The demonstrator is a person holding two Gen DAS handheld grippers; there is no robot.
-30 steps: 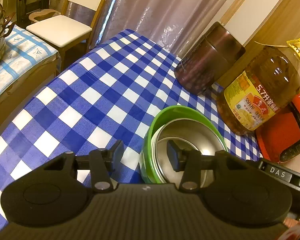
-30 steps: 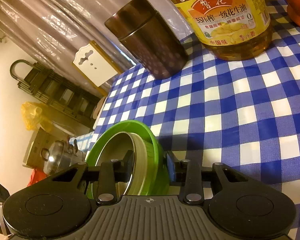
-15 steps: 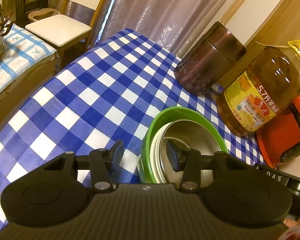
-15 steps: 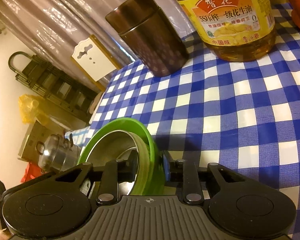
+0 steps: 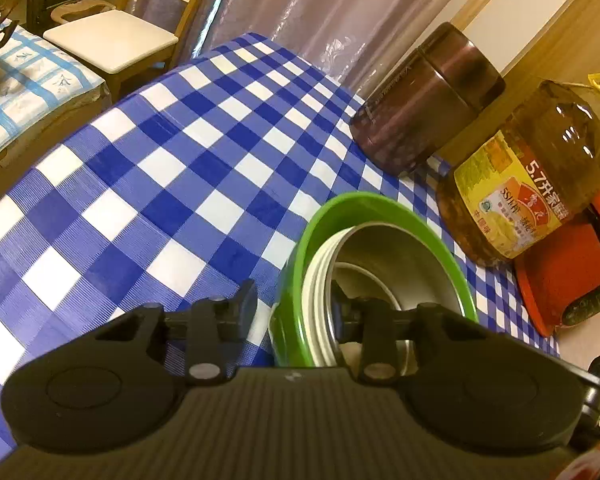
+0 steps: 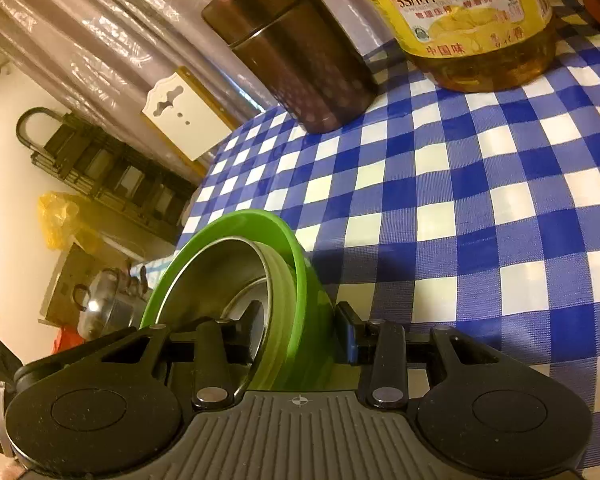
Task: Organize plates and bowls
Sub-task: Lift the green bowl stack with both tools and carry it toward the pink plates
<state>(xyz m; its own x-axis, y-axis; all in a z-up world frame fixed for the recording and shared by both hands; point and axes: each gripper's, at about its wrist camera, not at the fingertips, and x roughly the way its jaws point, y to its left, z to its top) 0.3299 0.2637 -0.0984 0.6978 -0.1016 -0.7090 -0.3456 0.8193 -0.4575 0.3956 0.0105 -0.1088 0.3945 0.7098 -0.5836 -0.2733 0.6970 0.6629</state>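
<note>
A green bowl [image 5: 380,208] with a steel bowl [image 5: 400,256] nested inside it rests on the blue-checked tablecloth [image 5: 180,160]. My left gripper [image 5: 292,304] straddles the bowls' near-left rim, one finger outside and one inside. Its jaws are closing, and a strip of cloth still shows between the outer pad and the green wall. In the right wrist view the green bowl [image 6: 260,220] and steel bowl [image 6: 220,272] sit between the fingers of my right gripper [image 6: 300,324]. Its jaws are opening, and the outer pad stands just off the wall.
A brown canister [image 5: 424,108] and a large oil bottle [image 5: 532,184] stand behind the bowls. A red object [image 5: 560,272] lies at the right. A white-seated chair [image 5: 112,44] and a side table with a metal pot [image 6: 108,308] are beyond the table's edge.
The left gripper sank closer over the bowls' rim and its jaws narrowed. The right gripper's jaws pinched the rim, then widened off it. The bowls tipped slightly.
</note>
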